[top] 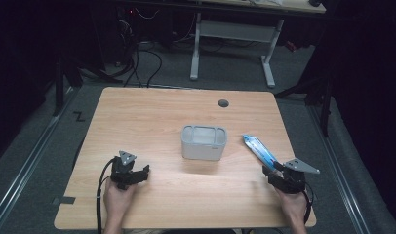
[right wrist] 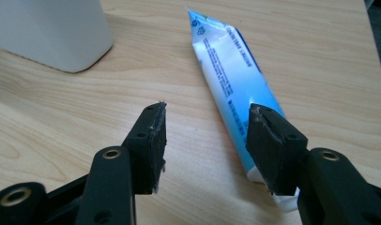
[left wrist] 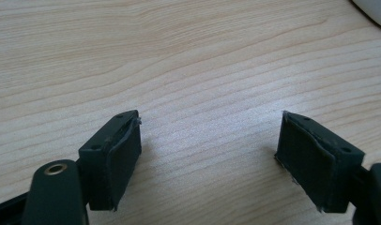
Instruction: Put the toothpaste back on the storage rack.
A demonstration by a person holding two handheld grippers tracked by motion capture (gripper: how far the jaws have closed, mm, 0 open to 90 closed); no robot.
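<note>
1. One wooden tabletop (top: 137,117) carries everything; it has one small round hole (top: 223,103) near its far edge, right of the middle.
2. One left gripper (top: 146,170) sits near the tabletop's near-left corner, held by the person's left hand (top: 119,199); in the left gripper view its two black jaws stand wide apart over bare wood with nothing between them; one cable (top: 101,195) trails from it toward the near edge.
3. One pale grey container (top: 204,142) stands upright near the middle of the tabletop, well apart from both grippers; its top is open; its rounded corner shows at the upper left of the right gripper view (right wrist: 48,28).
4. One blue and white tube (top: 261,151) lies flat near the right edge, running diagonally, with its flat crimped end pointing toward the far edge and its near end just beside the right gripper; the print on it is too small to read.
5. One right gripper (top: 270,171) sits near the near-right corner, held by the person's right hand (top: 293,207); in the right gripper view its jaws are partly open and grip nothing; the right-hand jaw hangs over the tube's (right wrist: 235,79) near end, and whether it touches the tube I cannot tell.
</note>
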